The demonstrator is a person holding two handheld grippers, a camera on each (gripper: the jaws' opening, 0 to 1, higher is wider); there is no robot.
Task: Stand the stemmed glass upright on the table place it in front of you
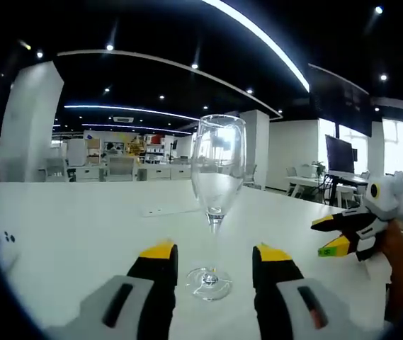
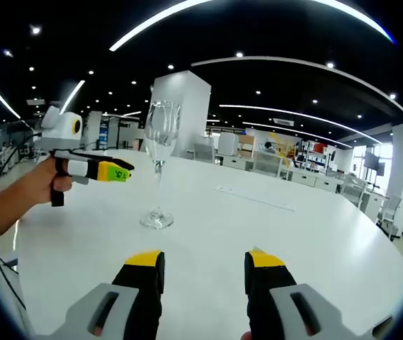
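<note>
The left gripper (image 1: 214, 258) is hovering with jaws spread wide, empty, either side of the stemmed glass (image 1: 216, 177) standing upright on the white counter (image 1: 81, 234). Nearby, the right gripper (image 2: 205, 263) is also gaping, empty.

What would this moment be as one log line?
clear stemmed glass: upright on white table | left gripper: open, glass foot between jaws | right gripper: open, apart

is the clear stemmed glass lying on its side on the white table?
No, the clear stemmed glass stands upright, foot flat on the white table.
</note>
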